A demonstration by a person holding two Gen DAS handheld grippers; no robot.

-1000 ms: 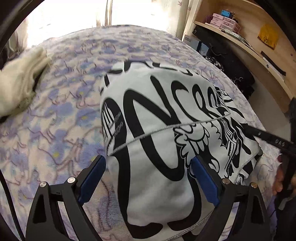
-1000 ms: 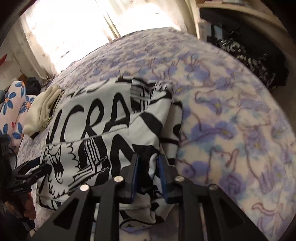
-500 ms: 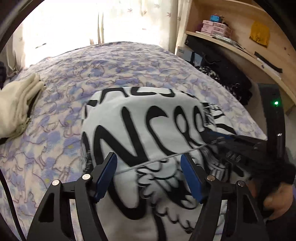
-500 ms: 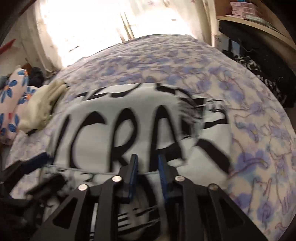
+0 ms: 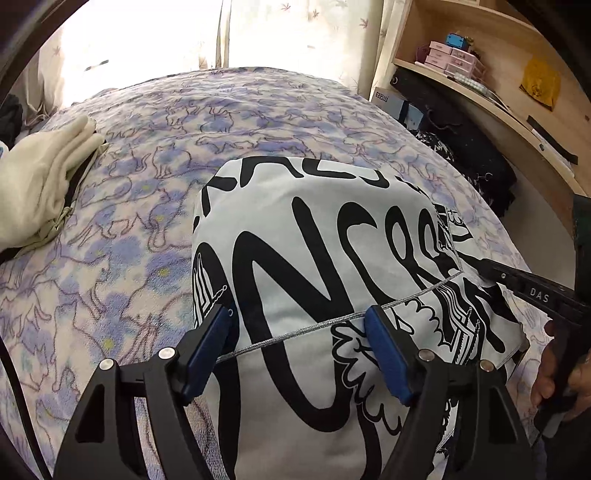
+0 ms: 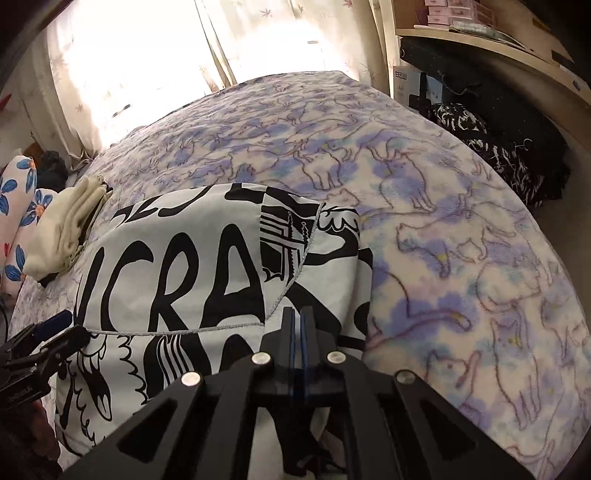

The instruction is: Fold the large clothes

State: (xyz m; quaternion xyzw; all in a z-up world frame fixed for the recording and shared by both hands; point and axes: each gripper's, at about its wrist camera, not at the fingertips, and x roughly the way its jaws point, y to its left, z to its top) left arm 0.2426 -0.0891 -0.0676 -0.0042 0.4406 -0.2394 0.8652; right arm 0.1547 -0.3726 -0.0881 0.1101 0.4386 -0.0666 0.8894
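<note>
Garment (image 5: 317, 258), white with black lettering, lies folded on the bed (image 5: 155, 206). Left gripper (image 5: 301, 339) hovers over its stitched hem, fingers spread wide, gripping nothing. Right gripper (image 6: 296, 321) has fingers pinched together at the garment's right edge; cloth between them cannot be confirmed. Cream clothing (image 5: 40, 184) sits at bed's left.

The garment (image 5: 332, 240) is spread on the bed (image 5: 258, 110), near its front edge. A folded cloth (image 5: 40, 184) is placed to its left. A shelf (image 5: 480, 99) is found to the right of the bed, and a curtain (image 5: 295, 33) is hung behind it
</note>
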